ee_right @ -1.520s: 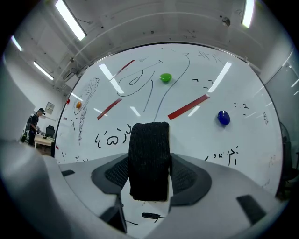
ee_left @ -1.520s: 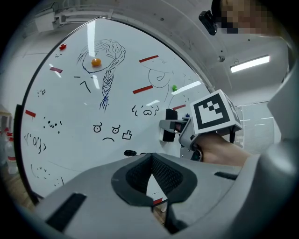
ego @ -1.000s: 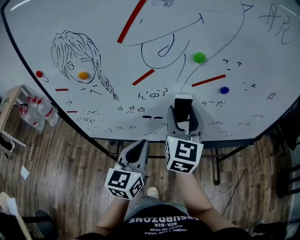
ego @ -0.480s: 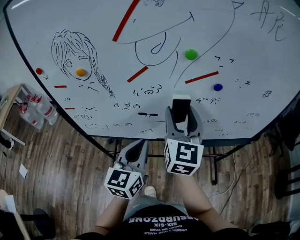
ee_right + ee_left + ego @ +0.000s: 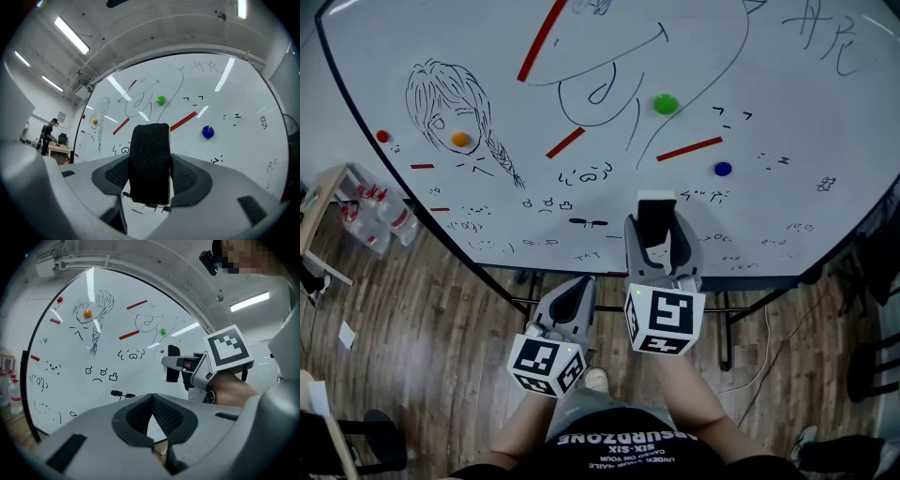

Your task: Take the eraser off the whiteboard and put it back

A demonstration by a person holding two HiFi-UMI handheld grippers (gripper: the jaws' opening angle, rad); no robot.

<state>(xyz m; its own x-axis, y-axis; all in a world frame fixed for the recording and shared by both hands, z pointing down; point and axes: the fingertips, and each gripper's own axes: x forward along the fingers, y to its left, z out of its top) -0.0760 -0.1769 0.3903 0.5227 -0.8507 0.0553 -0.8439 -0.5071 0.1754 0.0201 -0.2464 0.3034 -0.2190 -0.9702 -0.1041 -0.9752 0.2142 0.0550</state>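
Gripping a black felt eraser with a pale backing point(image 5: 149, 159) across its two long sides, the right gripper point(image 5: 658, 230) is clenched on it. The padded jaws stand wide only because the block between them is wide. The pale face is turned to the board and the felt to the person. That suits sticking it back on, if the backing is magnetic as it seems. The gripper points roughly level at the large white whiteboard covered in black marker doodles point(image 5: 787, 216). The eraser sits low on the board, close in front of it, but no view settles whether it touches the surface or hangs just clear.

The left gripper point(image 5: 152, 399) is pressed shut on nothing and hangs lower, nearer the body and to the left of its partner. It looks parked out of the way, since this is a one-handed job.

Around the eraser's spot the board is fairly bare, with only small scribbles. A long red strip point(image 5: 689, 148) and a round blue magnet point(image 5: 723, 169) lie above and to the right. A round green magnet point(image 5: 666, 103) sits higher, and a sketch of a girl with a braid point(image 5: 455, 103) is far left. That free patch probably explains the low aim. Below, the board's stand rises from a brown wooden plank floor point(image 5: 441, 337).
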